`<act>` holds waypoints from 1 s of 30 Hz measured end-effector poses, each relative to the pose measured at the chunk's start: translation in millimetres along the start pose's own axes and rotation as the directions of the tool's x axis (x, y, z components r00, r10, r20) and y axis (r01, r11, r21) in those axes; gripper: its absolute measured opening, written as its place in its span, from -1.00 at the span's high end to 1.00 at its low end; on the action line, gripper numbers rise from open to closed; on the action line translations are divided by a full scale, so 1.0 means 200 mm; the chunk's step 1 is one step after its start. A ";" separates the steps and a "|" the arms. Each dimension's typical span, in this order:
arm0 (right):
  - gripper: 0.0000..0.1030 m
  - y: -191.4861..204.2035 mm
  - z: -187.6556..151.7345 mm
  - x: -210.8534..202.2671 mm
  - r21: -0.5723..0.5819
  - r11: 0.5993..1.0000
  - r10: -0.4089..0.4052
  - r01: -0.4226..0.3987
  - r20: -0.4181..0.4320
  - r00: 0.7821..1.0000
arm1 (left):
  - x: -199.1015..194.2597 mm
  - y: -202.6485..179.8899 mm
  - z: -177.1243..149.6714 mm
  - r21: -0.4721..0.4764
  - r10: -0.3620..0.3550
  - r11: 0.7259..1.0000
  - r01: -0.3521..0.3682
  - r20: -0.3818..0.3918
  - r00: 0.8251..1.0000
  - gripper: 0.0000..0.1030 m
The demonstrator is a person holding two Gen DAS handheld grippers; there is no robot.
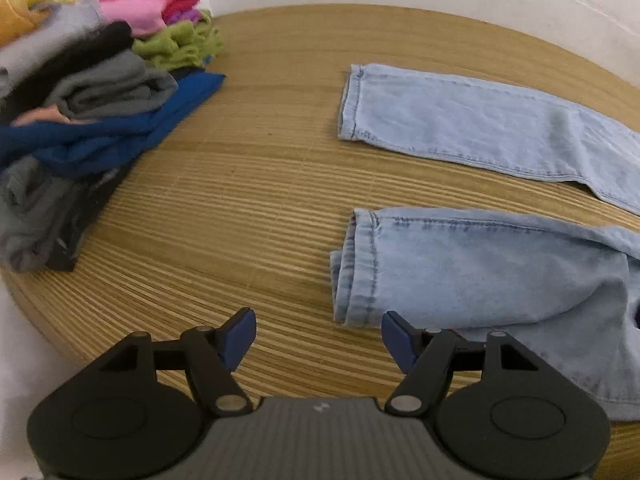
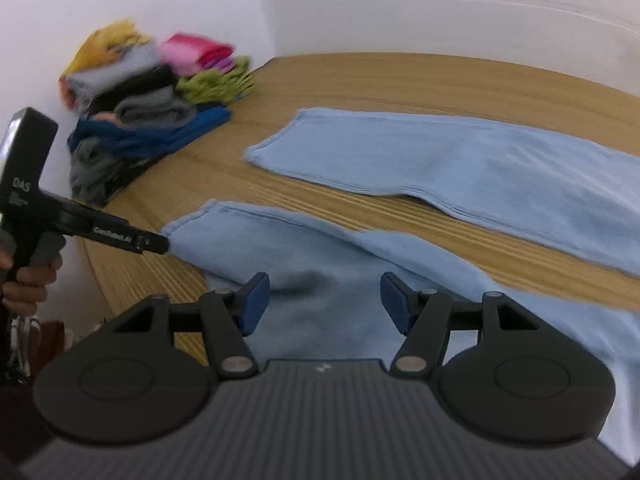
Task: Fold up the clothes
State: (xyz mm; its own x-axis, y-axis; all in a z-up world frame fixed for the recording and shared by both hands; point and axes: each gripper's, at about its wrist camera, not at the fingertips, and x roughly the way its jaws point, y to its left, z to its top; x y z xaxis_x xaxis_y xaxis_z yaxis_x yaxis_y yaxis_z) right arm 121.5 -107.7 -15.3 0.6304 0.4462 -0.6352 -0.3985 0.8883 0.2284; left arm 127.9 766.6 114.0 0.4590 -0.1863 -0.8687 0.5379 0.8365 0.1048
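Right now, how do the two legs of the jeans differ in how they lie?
The far leg lies flat and smooth; the near leg is rumpled, its cuff bunched. The far leg sits mid-table; the near leg reaches the front edge. Both are light blue denim, cuffs toward the clothes pile.

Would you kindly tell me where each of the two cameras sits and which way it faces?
Left wrist: on the left hand-held gripper, open, looking down at the striped wooden table and cuffs of the light blue denim jeans.
Right wrist: on the right hand-held gripper, open over the jeans; the person's left hand shows.
Shared: jeans, table, pile of colourful folded clothes.
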 end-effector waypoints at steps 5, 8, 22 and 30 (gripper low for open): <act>-0.24 0.14 0.09 0.12 -0.017 1.000 0.022 -0.022 -0.038 0.999 | 0.08 0.09 0.07 0.059 -0.186 0.981 0.186 -0.005 0.982 -0.44; -0.24 0.20 0.08 0.17 0.052 0.998 -0.030 0.031 -0.026 0.999 | 0.14 0.12 0.13 0.119 -0.291 0.949 0.292 -0.030 0.956 -0.45; -0.24 0.34 -0.07 0.14 0.254 0.914 -0.317 0.317 -0.042 0.947 | 0.27 0.05 0.28 0.290 -0.563 0.773 0.565 -0.097 0.821 0.59; -0.24 0.32 -0.14 0.05 0.347 0.851 -0.416 0.395 -0.014 0.909 | 0.08 0.06 0.64 0.230 -0.478 0.868 0.441 0.141 0.867 0.50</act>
State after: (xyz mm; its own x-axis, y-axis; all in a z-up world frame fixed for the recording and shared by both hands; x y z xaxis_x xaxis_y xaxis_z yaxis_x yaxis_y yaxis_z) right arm 83.4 -48.9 -27.8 0.7298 0.0344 -0.6828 0.1407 0.9698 0.1992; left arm 232.3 708.4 164.1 0.2406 -0.6338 -0.7351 0.8319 0.5249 -0.1803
